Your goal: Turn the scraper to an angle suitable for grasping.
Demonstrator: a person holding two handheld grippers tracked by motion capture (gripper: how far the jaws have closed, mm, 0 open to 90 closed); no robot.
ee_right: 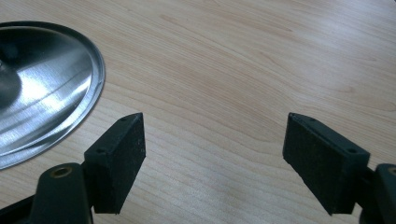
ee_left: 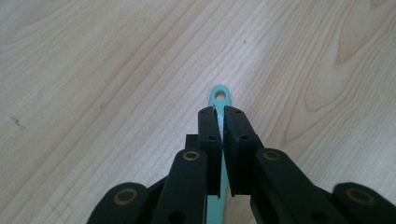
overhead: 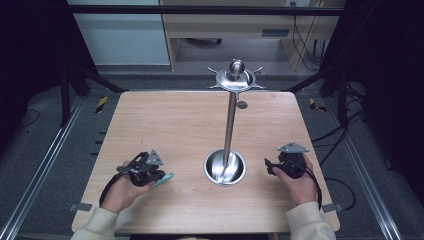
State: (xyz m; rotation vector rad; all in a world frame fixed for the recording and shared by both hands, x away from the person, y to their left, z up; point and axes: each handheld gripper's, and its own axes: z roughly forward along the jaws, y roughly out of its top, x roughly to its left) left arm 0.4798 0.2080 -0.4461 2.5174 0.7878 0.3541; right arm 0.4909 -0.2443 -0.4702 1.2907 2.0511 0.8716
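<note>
Left gripper point(ee_left: 219, 122) clamped on a thin teal strip point(ee_left: 220, 95); right gripper point(ee_right: 212, 154) wide open over bare wood.

Left jaws pressed nearly together on the flat teal strip, its rounded end with a small hole poking just past the tips, the rest running back between the jaws, low over the wooden table point(overhead: 165, 125). In the high view, the same strip point(overhead: 165, 178) sticking out toward the middle from the left gripper point(overhead: 142, 170), held in a hand near the front left of the table. Right jaws spread far apart, nothing between them, just beside the rim of a shiny metal stand's round base point(ee_right: 44, 88). From above, right gripper point(overhead: 285, 164) near the stand point(overhead: 230, 120), pole rising to a spiked top.
</note>
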